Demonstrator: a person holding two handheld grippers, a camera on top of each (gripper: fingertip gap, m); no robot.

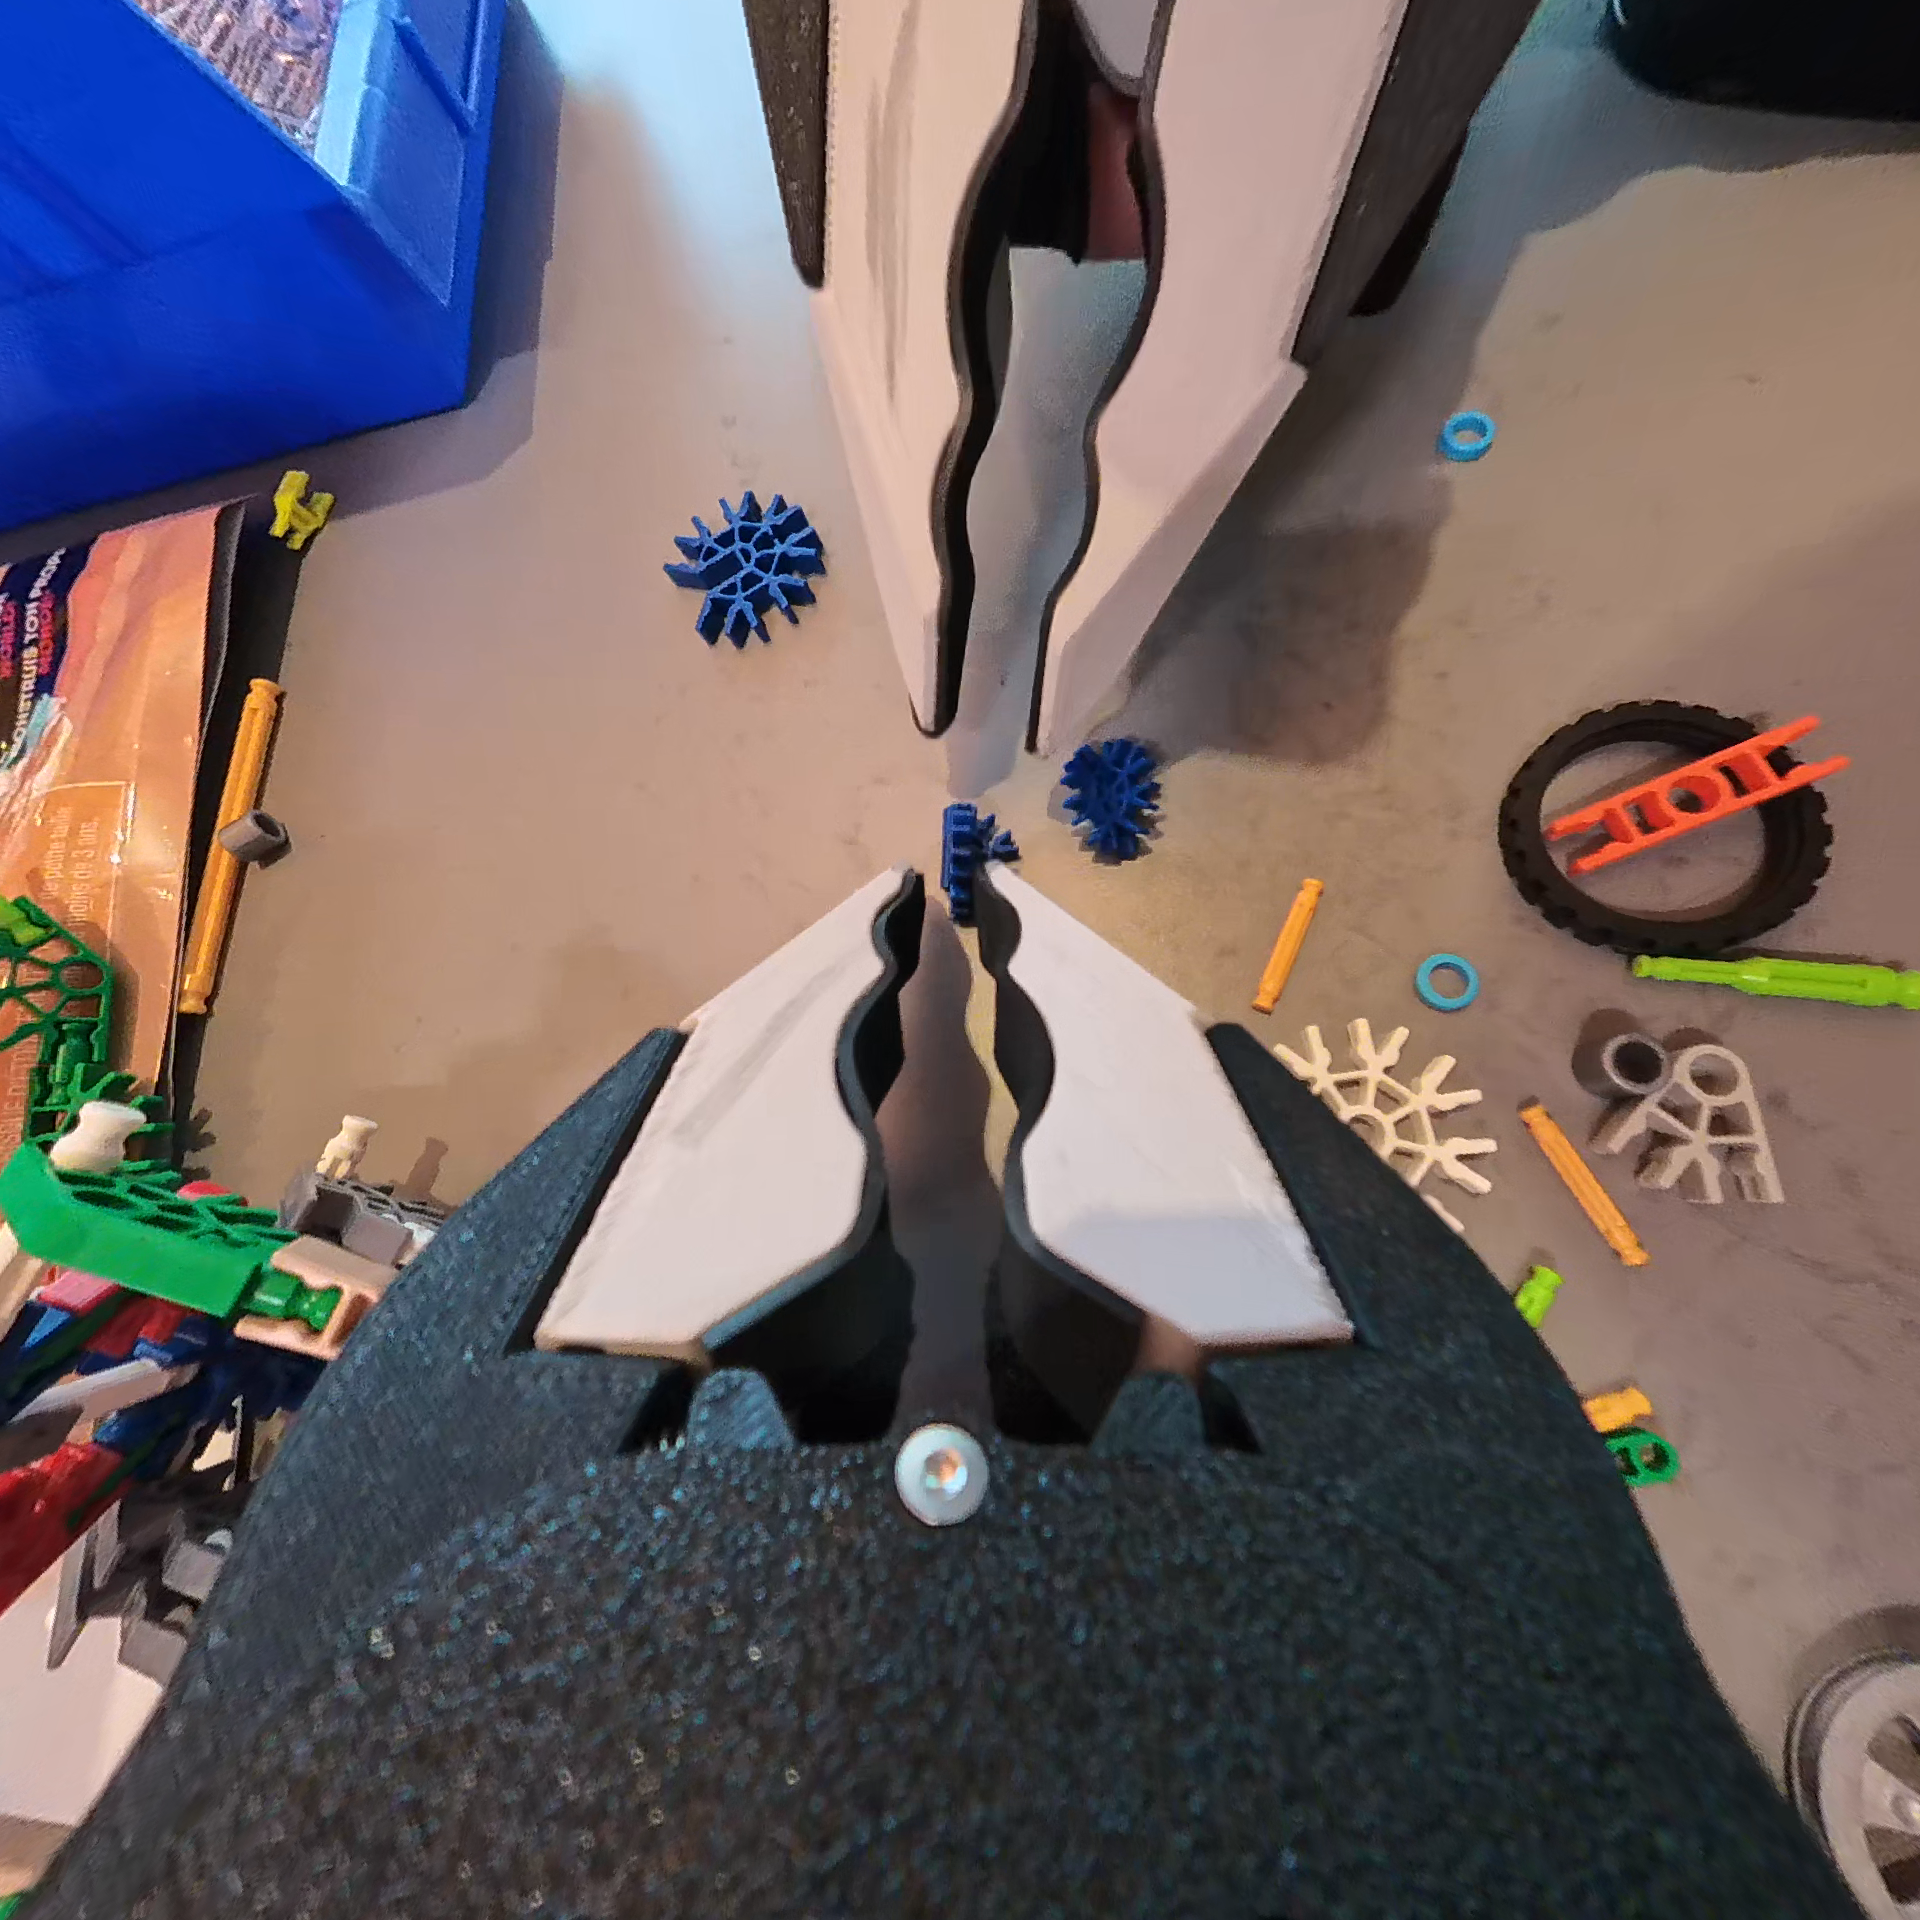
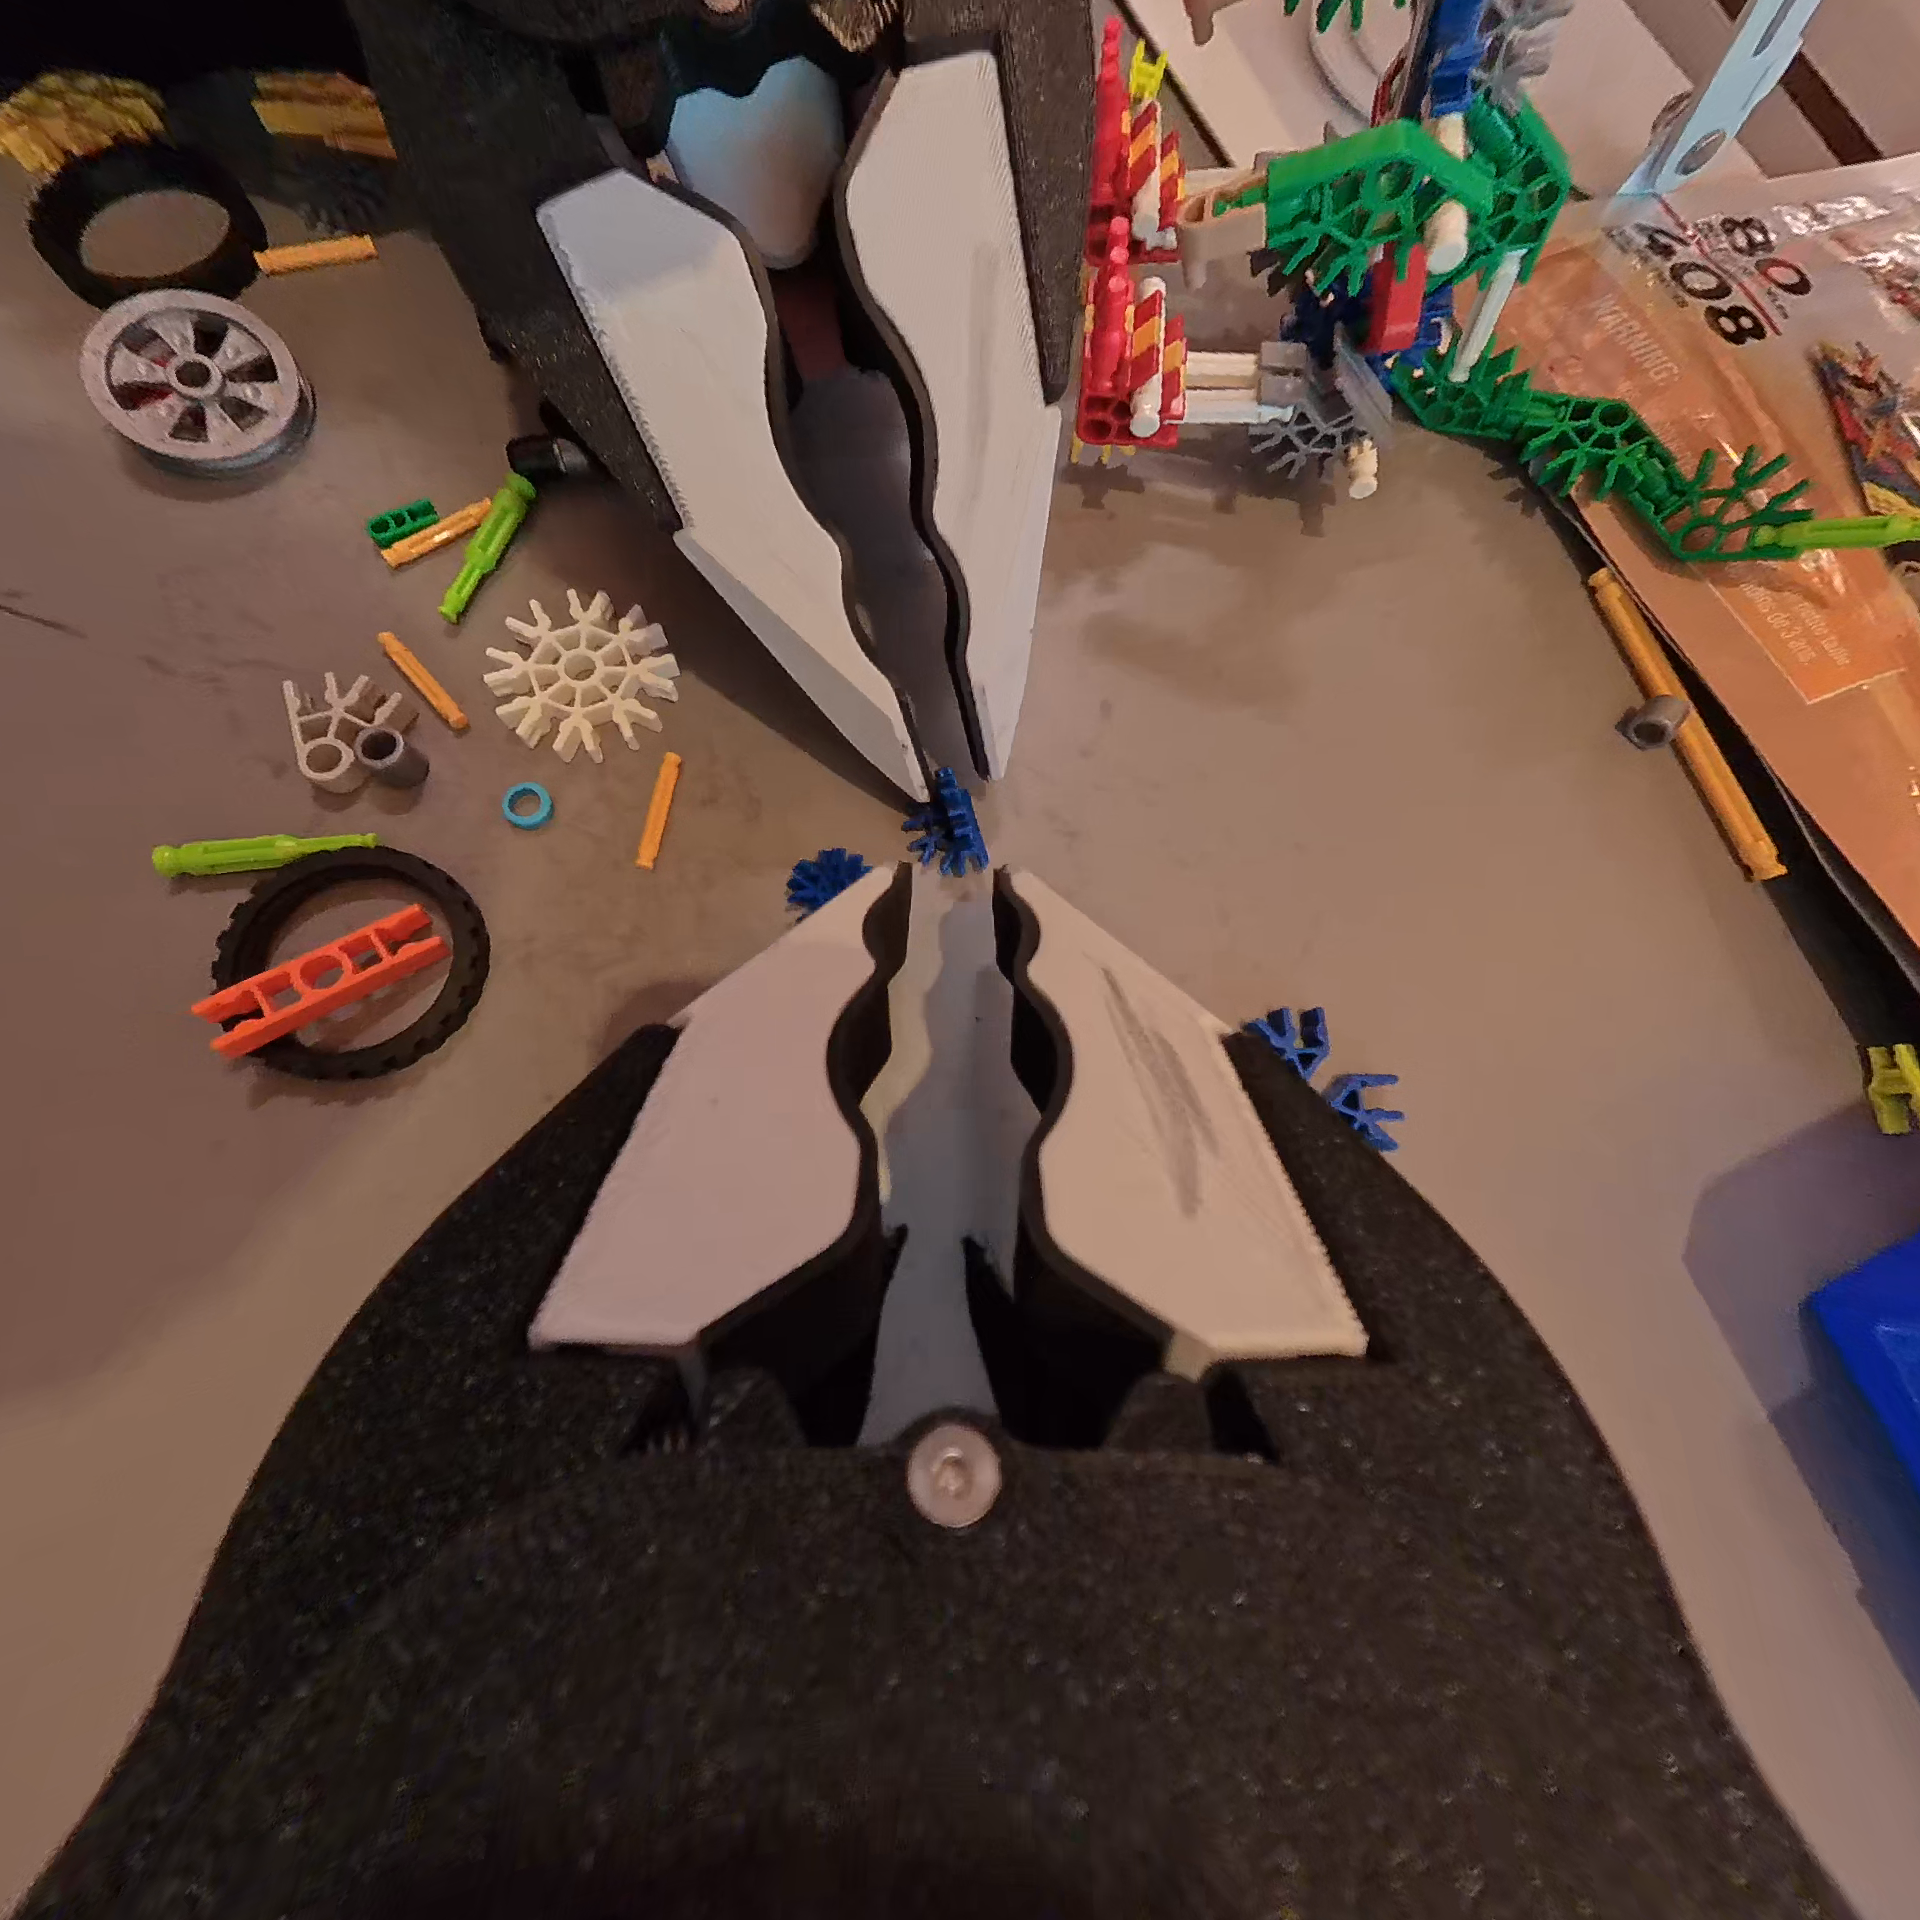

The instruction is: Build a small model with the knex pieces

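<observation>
Between two facing pairs of grey tongs, small blue plastic snowflake connector (image 1: 971,857) (image 2: 948,826) standing on edge on grey tabletop (image 1: 582,831). Left gripper (image 1: 953,883) (image 2: 951,774) pinched onto that connector. Right gripper (image 2: 951,883) (image 1: 987,740) slightly apart, tips just beside it, gripping nothing. Nearby: white snowflake connector (image 2: 582,675), black rubber tyre (image 1: 1662,826) around orange clip (image 1: 1694,805).
</observation>
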